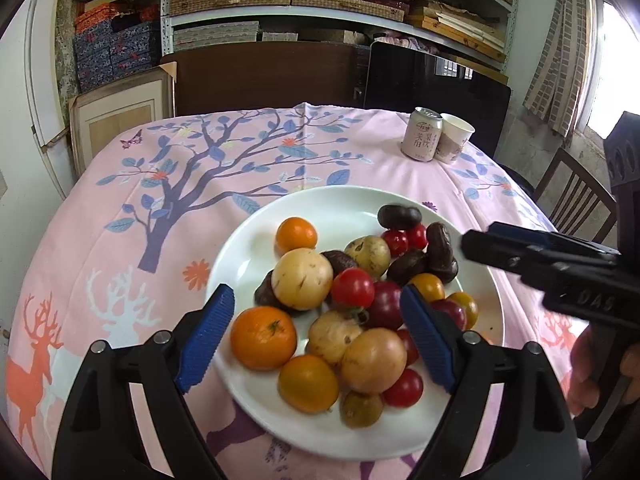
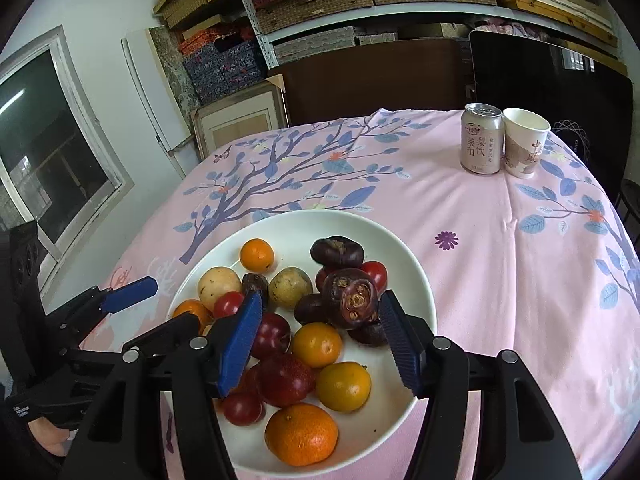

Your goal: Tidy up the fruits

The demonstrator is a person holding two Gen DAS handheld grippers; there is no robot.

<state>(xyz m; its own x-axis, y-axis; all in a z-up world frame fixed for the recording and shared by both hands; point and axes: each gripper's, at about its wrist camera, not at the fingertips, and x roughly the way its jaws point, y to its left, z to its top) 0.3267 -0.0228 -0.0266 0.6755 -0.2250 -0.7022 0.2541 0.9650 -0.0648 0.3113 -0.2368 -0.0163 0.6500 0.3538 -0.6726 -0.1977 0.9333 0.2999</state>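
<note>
Mixed fruits (image 1: 348,312) lie heaped on a white plate (image 1: 344,200) near the counter's (image 1: 200,208) front edge. We hold the left tool (image 1: 316,336) and right tool (image 2: 320,344) spread wide above them, gripping nothing.

A white plate (image 1: 248,248) sat on the pink tablecloth, heaped with fruit: oranges (image 1: 263,338), red cherry tomatoes (image 1: 352,288), pale yellow round fruits (image 1: 302,278) and dark purple-brown water chestnuts (image 2: 350,298), all crowded toward its near and right parts.
</note>
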